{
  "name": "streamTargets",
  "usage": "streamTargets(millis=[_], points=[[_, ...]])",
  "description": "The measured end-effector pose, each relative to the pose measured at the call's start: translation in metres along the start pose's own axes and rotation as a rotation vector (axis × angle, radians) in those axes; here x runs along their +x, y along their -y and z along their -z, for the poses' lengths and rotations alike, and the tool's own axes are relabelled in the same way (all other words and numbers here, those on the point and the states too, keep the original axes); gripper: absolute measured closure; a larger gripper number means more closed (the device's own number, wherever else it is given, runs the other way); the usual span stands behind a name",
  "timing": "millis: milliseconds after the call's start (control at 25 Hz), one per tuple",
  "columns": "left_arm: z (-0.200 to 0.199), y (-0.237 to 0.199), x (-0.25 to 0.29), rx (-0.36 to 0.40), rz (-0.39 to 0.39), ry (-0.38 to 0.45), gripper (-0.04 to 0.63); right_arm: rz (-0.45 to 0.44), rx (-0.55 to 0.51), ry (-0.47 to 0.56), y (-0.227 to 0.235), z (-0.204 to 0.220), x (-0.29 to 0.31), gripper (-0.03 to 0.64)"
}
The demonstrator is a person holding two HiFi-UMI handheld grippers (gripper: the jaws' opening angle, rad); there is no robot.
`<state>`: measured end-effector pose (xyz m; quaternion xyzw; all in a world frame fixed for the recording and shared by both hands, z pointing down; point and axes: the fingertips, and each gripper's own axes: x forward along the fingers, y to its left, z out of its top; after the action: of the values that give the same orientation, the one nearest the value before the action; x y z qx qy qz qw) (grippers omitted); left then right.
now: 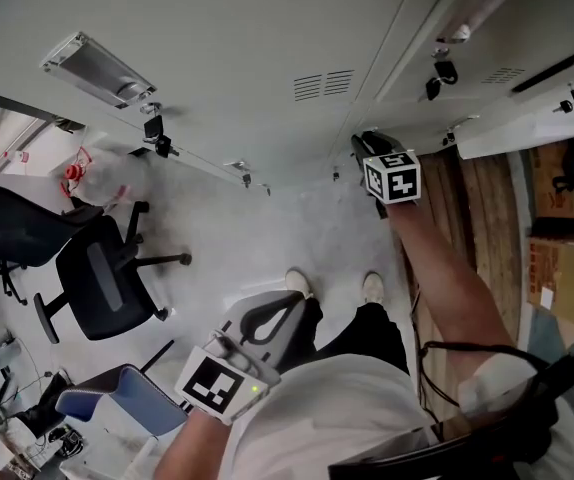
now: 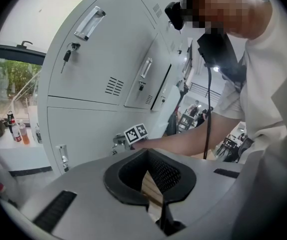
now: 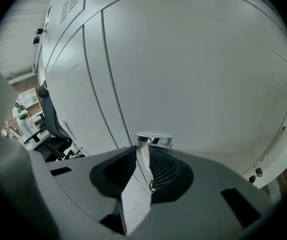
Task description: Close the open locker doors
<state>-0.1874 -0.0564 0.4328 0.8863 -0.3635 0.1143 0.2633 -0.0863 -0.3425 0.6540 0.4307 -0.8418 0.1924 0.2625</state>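
- Your right gripper point(image 3: 146, 153) is held out at arm's reach against the flat pale-grey steel locker door point(image 3: 198, 74), tilted down at it. Its jaws are about half closed around the small chrome pull handle point(image 3: 153, 139), and both pads look to bear on the handle's blade. Judgement: this grip lets you steer the door by its handle instead of shoving the bare panel.
- Your left gripper point(image 2: 147, 156) is parked low by your body, well behind the right gripper. Its jaws stand a narrow slit apart with nothing between them; only a wood-coloured surface shows through the gap. Judgement: you hold it clear because one hand is enough here.
- Task's thing: the handled door lies directly ahead of the right gripper's jaws, touching them. I cannot tell whether it is open or shut, since that view shows only the panel.
- Head view adds a white door leaf point(image 1: 527, 118) standing out from the bank, to the right of the right gripper point(image 1: 365, 148). Brown cardboard cartons point(image 1: 557, 268) sit beyond it. The left gripper point(image 1: 285, 310) is back near your legs.
- Left gripper view adds an upper grey door point(image 2: 146, 79) above the right gripper point(image 2: 128, 139). It is ajar, with a dark gap along its edge that no other view shows.
- Only the right gripper view shows the handle between the pads; in the head view the gripper itself covers it.
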Motion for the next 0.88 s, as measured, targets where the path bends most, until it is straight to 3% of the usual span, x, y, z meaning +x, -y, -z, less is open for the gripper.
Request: streamTargets(millis=[400,880], points=[[0.0013,0.0046,-0.0017,-0.002,0.006,0.005,0.584,0.035,-0.132,-0.057,-0.0021,0.0001,-0.0008,0.538],[0.0015,0.0083,-0.0051,0.010,-0.003,0.014,0.584,0.045,-0.120,-0.130,0.0014,0.0016,-0.0021,0.540]])
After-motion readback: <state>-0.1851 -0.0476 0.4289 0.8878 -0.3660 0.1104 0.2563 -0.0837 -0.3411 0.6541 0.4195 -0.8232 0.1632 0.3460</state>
